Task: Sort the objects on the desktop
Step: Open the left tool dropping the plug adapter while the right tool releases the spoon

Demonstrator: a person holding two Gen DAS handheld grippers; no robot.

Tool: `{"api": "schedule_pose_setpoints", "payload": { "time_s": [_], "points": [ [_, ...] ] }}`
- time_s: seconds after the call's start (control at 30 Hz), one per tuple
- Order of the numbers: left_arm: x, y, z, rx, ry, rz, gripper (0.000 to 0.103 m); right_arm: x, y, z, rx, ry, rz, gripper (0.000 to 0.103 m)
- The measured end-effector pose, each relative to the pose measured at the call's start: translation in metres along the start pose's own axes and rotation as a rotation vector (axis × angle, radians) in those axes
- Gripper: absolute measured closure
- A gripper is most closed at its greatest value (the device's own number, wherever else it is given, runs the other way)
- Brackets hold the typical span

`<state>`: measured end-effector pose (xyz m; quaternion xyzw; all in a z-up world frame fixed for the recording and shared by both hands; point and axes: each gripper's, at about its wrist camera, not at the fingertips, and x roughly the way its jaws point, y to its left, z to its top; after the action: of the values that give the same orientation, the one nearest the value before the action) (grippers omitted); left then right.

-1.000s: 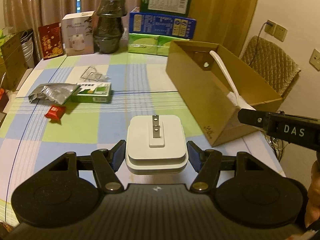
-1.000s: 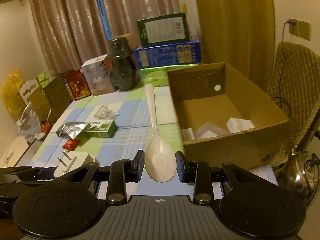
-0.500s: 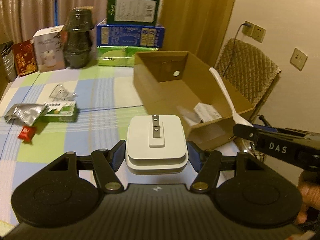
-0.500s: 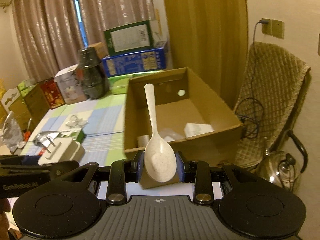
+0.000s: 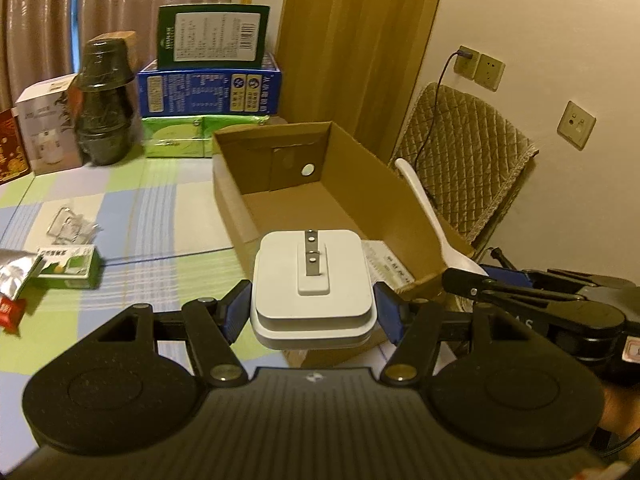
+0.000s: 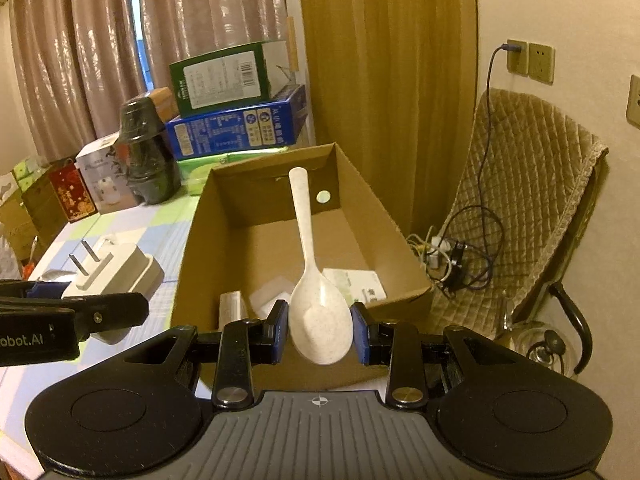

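Checked green, blue and white cloth covers the tabletop [image 5: 132, 216], with stacked cartons at 12 o'clock before brown curtains. Left gripper [image 5: 312, 312]: closed on a white plug adapter [image 5: 314, 280], prongs upward, held above the near corner of the open cardboard box [image 5: 356, 216]. Right gripper [image 6: 320, 330]: closed on the bowl of a white spoon [image 6: 316, 300], handle pointing toward 12 o'clock over the box interior. Box contents: white paper and small white items on the floor. Remaining on the tabletop at 9 o'clock: green packet [image 5: 68, 268], silver foil pouch [image 5: 14, 276], red sachet [image 5: 8, 314], clear wrapper [image 5: 72, 224].
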<state>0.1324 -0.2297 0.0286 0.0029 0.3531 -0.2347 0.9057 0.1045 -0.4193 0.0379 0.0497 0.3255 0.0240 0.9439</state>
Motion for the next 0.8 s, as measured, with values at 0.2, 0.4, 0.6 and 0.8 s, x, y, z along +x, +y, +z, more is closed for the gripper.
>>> {"api": "schedule_pose_setpoints", "payload": {
  "time_s": [0.2, 0.4, 0.6, 0.8],
  "points": [
    [0.023, -0.008, 0.019, 0.021, 0.005, -0.015, 0.043, 0.018, -0.013, 0.02, 0.006, 0.002, 0.008, 0.072],
    [0.051, -0.011, 0.034, 0.024, 0.025, -0.027, 0.043, 0.038, -0.024, 0.039, 0.011, 0.011, 0.013, 0.072],
    [0.077, -0.01, 0.039, 0.024, 0.047, -0.038, 0.042, 0.058, -0.032, 0.048, 0.018, 0.024, 0.01, 0.072],
    [0.096, -0.005, 0.036, 0.019, 0.062, -0.039, 0.039, 0.074, -0.035, 0.045, 0.03, 0.048, 0.013, 0.072]
  ]
}}
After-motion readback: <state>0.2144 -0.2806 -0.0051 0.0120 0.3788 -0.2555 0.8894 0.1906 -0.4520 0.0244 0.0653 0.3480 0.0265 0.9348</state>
